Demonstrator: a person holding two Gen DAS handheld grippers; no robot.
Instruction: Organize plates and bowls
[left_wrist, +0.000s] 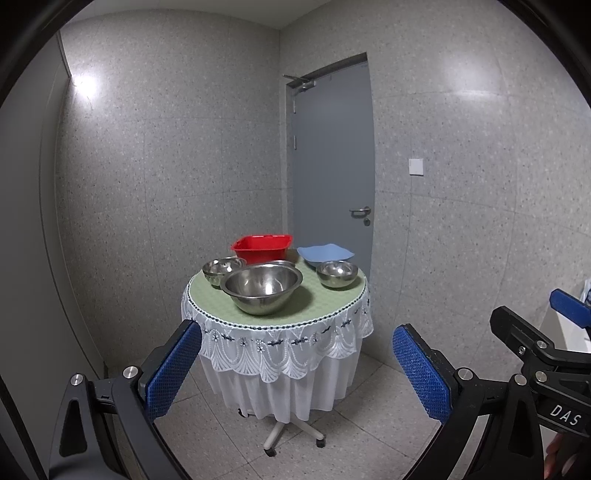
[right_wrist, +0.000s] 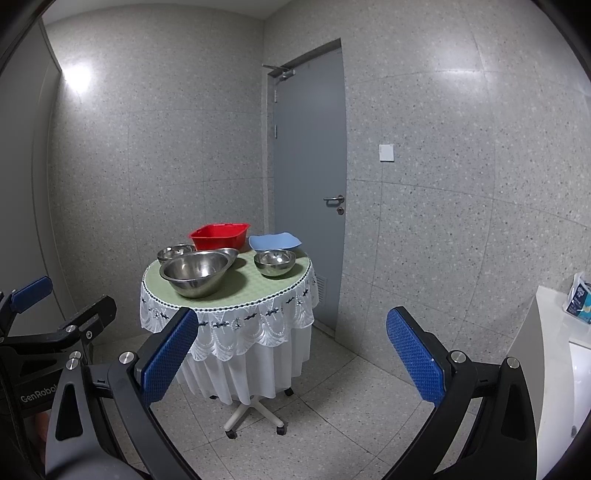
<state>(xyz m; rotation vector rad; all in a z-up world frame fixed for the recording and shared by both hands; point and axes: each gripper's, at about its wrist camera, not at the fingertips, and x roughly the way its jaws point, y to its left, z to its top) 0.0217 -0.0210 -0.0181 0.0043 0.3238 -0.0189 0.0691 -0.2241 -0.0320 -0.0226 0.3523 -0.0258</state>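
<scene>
Steelware and plastic dishes sit well ahead of both tools on a small round table with a green top and white lace skirt, on a wheeled pedestal. Biggest is the square red plastic tub at the far side; it looks light, stiff and easy to pinch by its rolled rim. Nearest the left gripper stands the large stainless steel mixing bowl, likely light for its size but slick, so one finger inside and one outside the lip seems the surest hold. Behind it, a shallower steel dish shows only its rim. Farther right lies the wavy-edged pale blue plastic plate, thin and probably flexible, best taken at an edge. Ahead of the right gripper sits a small steel bowl, and another small steel bowl rests to the left behind the big one; both should nest readily but may slide on the mat. Both tools hang wide apart and empty, blue pads facing the table, nothing touched yet.
</scene>
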